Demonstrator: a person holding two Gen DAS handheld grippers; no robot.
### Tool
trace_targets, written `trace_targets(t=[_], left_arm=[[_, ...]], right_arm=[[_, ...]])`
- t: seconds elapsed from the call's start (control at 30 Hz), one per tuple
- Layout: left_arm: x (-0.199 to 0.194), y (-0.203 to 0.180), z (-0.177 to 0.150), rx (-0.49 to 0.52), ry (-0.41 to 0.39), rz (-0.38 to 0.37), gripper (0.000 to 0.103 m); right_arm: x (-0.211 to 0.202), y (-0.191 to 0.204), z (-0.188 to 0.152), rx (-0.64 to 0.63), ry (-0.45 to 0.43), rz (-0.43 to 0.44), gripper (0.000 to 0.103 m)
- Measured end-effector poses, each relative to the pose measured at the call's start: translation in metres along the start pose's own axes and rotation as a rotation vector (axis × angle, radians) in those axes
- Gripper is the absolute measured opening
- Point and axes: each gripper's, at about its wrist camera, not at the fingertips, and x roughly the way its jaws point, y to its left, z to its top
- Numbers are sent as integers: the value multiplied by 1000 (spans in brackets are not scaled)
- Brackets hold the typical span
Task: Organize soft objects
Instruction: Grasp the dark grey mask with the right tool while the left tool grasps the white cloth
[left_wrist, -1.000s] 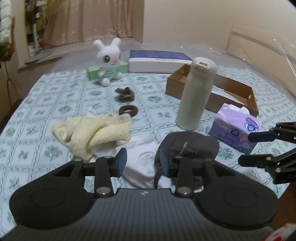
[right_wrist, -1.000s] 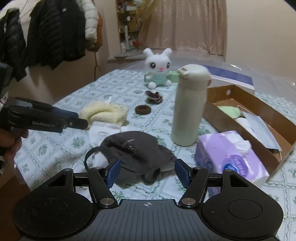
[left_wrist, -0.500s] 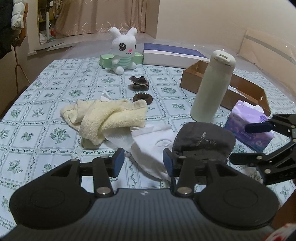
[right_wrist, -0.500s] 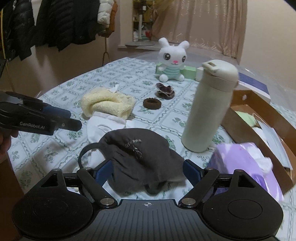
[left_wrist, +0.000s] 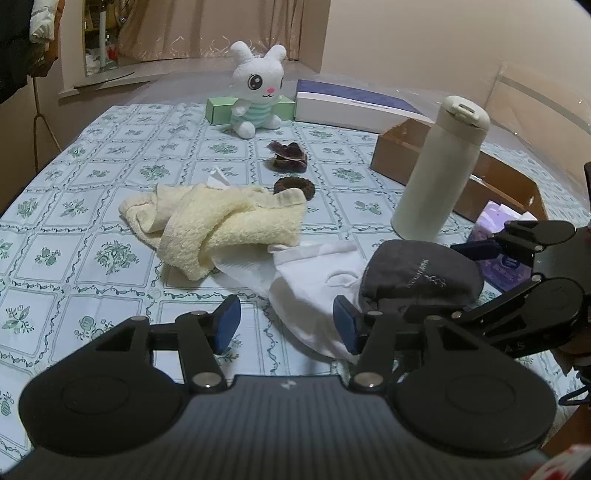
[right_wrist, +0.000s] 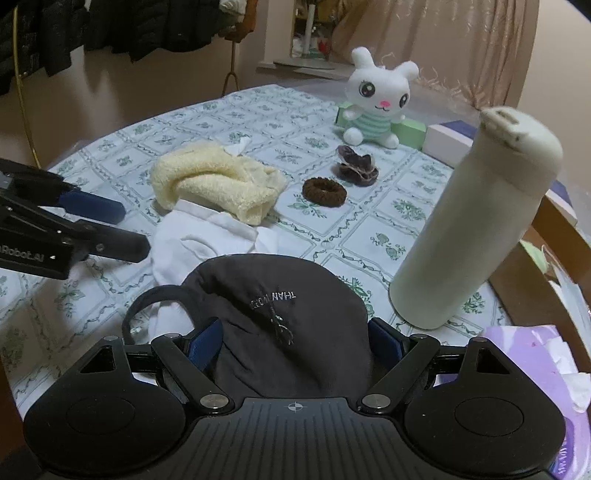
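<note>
A dark grey cloth mask (right_wrist: 280, 306) with an ear loop lies on the patterned tablecloth. My right gripper (right_wrist: 295, 341) stands wide around it, a blue pad on each side, and the cloth does not look squeezed. In the left wrist view the right gripper (left_wrist: 454, 284) reaches in from the right over the mask (left_wrist: 421, 273). A white sock (left_wrist: 310, 280) lies beside the mask, partly under a cream towel (left_wrist: 221, 225). My left gripper (left_wrist: 286, 325) hangs low over the sock's near end, its jaws opening, with the cloth by the right pad and untouched.
A tall cream bottle (right_wrist: 476, 221) stands right of the mask, with a purple tissue pack (right_wrist: 532, 369) and a cardboard box (left_wrist: 399, 151) beyond it. Two scrunchies (left_wrist: 293, 186) and a plush rabbit (left_wrist: 258, 88) sit farther back. The table edge is close below both grippers.
My right gripper has widened and slid forward, so the mask now sits between its fingers. My left gripper has spread its jaws and sunk towards the white sock.
</note>
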Motion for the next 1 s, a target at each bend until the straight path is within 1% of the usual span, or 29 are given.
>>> trace_targets(t=[0.07,0.1,0.13,0.2,0.27,0.3,0.47,0.53,0.57,0.63,0.73,0.9,1.0], left_arm=[[1,2,0,-5,0,6,52],[2,3,-1,-8,0,6,52],[3,3,-1,-12,1,6,52],[4,4,-2,-18,2,6,52],[5,4,-3,-22,4,1,52],[6,2,-3,-23,6,-1,53],[14,-5,-3,-39,18,-20,60],[17,-10,-2,-40,14,-30,65],[18,-12,-1,-41,10,-36,66],[21,-17,1,-44,-2,-51,69],[28,-27,5,-21,-15,-66,70],[44,-42,9,80,-30,-61,70],[56,-42,12,91,-16,-69,70]], right_arm=[[2,-3,-1,24,2,-4,81],[2,-4,-2,33,6,-2,70],[3,-5,-3,38,12,-13,53],[2,-7,-6,46,14,-43,37],[0,-11,-9,74,15,-36,21],[-3,-13,-11,84,10,-40,7],[-20,-21,-19,140,-11,-91,5],[-28,-24,-25,164,-14,-118,5],[-31,-25,-27,175,-16,-132,5],[-38,-29,-32,206,-20,-142,5],[-46,-30,-37,223,-27,-153,5],[-50,-28,-41,210,-23,-163,5],[-49,-30,-43,218,-20,-167,5]])
